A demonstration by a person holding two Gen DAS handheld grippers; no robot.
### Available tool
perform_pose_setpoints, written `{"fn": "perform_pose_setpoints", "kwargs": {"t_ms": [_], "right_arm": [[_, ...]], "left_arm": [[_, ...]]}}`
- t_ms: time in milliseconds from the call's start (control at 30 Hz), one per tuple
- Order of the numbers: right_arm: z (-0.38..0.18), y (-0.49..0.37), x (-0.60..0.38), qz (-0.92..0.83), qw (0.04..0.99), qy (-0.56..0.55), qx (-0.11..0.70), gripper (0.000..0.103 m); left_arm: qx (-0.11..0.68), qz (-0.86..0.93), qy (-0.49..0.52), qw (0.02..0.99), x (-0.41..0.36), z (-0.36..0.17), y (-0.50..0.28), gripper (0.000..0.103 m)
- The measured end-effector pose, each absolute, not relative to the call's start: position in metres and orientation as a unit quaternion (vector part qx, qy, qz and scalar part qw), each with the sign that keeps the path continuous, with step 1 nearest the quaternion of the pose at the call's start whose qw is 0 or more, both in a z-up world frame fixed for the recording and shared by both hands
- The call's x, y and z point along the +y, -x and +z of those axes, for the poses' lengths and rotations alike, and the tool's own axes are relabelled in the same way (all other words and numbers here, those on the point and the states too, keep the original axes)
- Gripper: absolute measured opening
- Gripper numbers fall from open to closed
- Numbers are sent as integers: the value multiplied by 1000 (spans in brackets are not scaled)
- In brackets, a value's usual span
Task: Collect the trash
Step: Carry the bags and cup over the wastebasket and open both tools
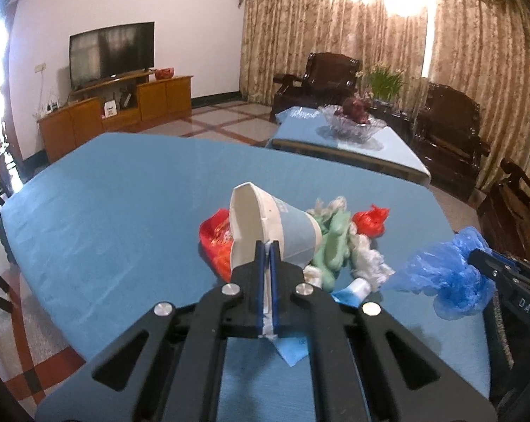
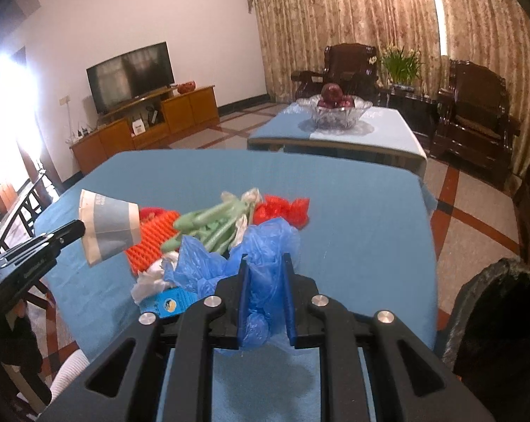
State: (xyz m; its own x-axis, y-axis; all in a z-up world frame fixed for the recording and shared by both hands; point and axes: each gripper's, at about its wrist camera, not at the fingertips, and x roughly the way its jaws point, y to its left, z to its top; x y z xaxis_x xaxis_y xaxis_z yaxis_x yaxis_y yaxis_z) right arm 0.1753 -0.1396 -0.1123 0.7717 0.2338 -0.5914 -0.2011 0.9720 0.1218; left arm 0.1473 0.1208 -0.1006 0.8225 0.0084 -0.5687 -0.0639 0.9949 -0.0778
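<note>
Your left gripper (image 1: 267,246) pinches only the paper cup (image 1: 275,232) wall at frame centre and your right gripper (image 2: 266,263) clamps thin blue plastic bag (image 2: 261,246), so a jerk could tear either free.

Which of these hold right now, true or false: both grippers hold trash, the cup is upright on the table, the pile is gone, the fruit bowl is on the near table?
1. The left gripper grips the white-and-blue paper cup by its rim. True.
2. The right gripper is empty. False: it is shut on the crumpled blue plastic bag.
3. The cup stands upright on the blue-clothed table. False: it is held tilted above it.
4. Red, green and white wrappers lie on the table. True.
5. The glass fruit bowl sits on the near table. False: on the far one.
</note>
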Motion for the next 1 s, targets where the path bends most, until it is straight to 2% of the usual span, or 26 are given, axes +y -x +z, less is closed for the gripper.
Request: {"fn": "perform_pose_setpoints", "kwargs": {"t_ms": [433,1000], "right_arm": [[-69,-156,-172,95,955,-31,278,17],[-43,-107,-281,-11,966,-46,254,17]], "left_arm": [[265,-38,34,963,64,-59,-141,2],[256,-169,8,952,-58,-50,-135,2]]}}
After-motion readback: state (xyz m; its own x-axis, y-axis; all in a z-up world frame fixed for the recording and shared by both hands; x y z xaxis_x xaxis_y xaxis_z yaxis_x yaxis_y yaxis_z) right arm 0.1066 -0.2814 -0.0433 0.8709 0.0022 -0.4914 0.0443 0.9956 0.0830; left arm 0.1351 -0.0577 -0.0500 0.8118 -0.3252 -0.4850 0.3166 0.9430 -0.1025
